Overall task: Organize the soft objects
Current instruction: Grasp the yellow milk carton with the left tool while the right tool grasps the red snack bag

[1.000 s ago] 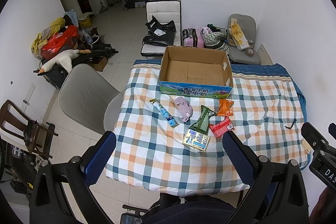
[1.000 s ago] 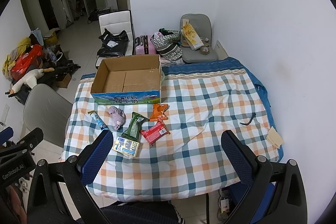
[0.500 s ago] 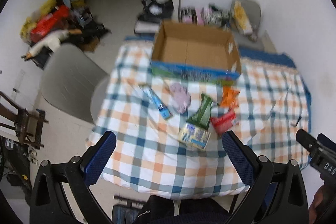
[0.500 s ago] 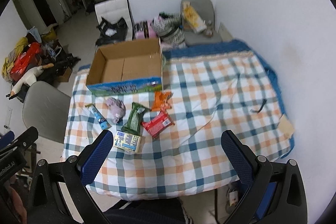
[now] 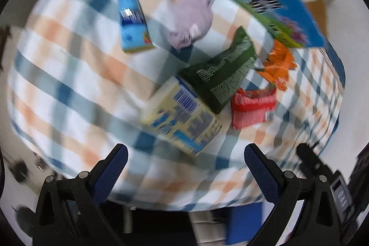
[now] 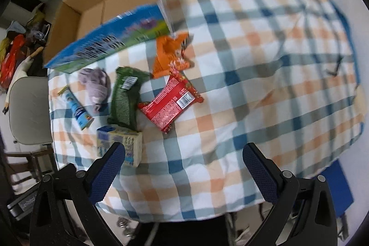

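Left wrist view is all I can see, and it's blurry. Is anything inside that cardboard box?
Observer: The right wrist view looks into the cardboard box. The part of its floor that shows is bare.
Operator: Is the other tool carrying something?
Observer: No, the right tool is open, with nothing between its fingers.
Operator: Is there anything next to the table?
Observer: A grey chair stands close beside one edge.
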`<state>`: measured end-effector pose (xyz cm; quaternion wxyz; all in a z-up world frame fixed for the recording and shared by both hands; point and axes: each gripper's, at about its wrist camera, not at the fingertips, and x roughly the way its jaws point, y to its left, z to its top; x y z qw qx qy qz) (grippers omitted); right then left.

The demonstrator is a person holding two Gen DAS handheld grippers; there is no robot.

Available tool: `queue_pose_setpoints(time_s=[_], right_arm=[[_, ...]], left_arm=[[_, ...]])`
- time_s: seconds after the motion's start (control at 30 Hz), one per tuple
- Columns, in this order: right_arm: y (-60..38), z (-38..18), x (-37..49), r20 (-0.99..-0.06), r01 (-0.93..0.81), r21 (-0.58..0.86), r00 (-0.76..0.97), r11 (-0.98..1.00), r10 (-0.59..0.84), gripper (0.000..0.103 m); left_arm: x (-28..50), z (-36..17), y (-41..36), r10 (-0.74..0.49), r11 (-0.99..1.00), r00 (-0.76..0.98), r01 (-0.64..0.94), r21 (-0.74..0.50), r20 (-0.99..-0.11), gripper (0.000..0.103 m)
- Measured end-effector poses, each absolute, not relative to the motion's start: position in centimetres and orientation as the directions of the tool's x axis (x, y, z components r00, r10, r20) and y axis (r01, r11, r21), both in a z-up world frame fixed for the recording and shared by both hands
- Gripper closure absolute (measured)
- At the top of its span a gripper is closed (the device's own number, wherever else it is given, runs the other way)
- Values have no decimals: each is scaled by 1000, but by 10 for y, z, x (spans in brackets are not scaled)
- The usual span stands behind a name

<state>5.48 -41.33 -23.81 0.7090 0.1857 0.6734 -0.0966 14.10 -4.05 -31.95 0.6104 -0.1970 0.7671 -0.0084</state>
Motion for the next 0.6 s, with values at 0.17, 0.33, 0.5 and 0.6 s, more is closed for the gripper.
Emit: queue_pose_setpoints(time_s=[0.17,0.33,0.5,0.6], right_arm=[[-424,-301,72,-982,440,179,19,880,190,2],[-420,-348,88,-962,490,230,-18,841,273,3],[-407,-384,103,-937,521,269,-53,810,346,14],[-397,-400,112,-931,506,268,-83,820,356,30]], left_arm=[[150,-372,-57,-374,871,-231,-419,-256,-898,0],[150,-396,-61,-365,869,-253,-437,-232,-896,16],[145,-399,-64,-311,916,-263,-338,-215,-913,25],[144,-393,-72,-234,957,-261,-233,-174,-937,26]])
